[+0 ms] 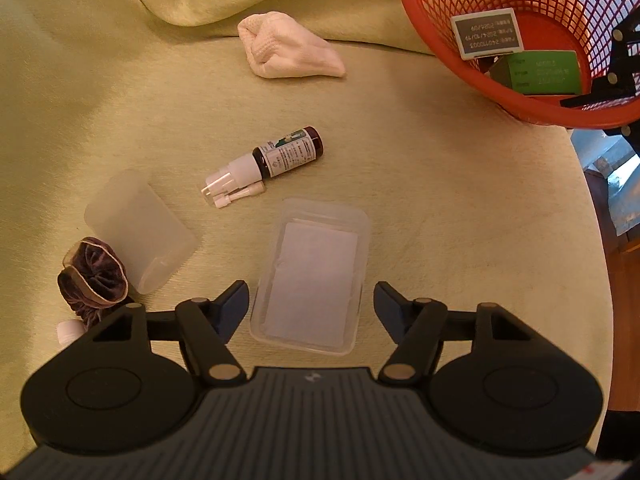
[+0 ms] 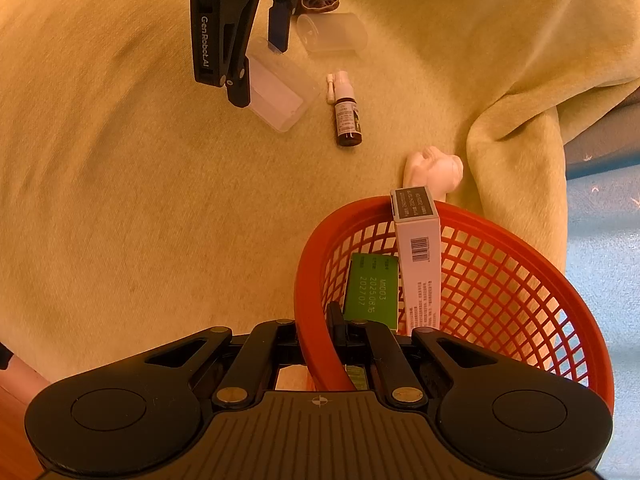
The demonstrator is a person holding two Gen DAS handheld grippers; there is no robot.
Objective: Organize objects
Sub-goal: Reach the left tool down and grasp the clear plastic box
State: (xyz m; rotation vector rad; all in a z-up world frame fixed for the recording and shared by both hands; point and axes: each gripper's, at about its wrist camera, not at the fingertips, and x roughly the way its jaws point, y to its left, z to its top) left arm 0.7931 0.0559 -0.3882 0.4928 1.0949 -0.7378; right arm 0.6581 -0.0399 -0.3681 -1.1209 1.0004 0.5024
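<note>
- The left hand-held gripper (image 1: 311,304) hovers with its jaws spread wide on either side of a clear plastic box (image 1: 310,274). The fingertips (image 1: 234,300) do not touch it.
- The box lies flat on a yellow-green blanket (image 1: 440,208), its long axis running along the gripper's line of sight, with a white card inside.
- Just past it a brown spray bottle (image 1: 280,156) lies on its side, white nozzle toward the near left, dark base toward the far right.
- A translucent cup (image 1: 140,232) lies tipped over left of the box, with a purple scrunchie (image 1: 94,276) touching its near end.
- A folded white cloth (image 1: 288,46) rests farther off, near a raised fold of the blanket.
- The right hand-held gripper (image 2: 320,344) is clamped onto the rim of the red mesh basket (image 2: 500,272), one finger inside and one outside.
- Only the right wrist view shows this grip, and the white carton (image 2: 418,256) standing upright against the basket's far wall beside a green carton (image 2: 372,288).
- The left wrist view shows the basket at the blanket's far right edge.
</note>
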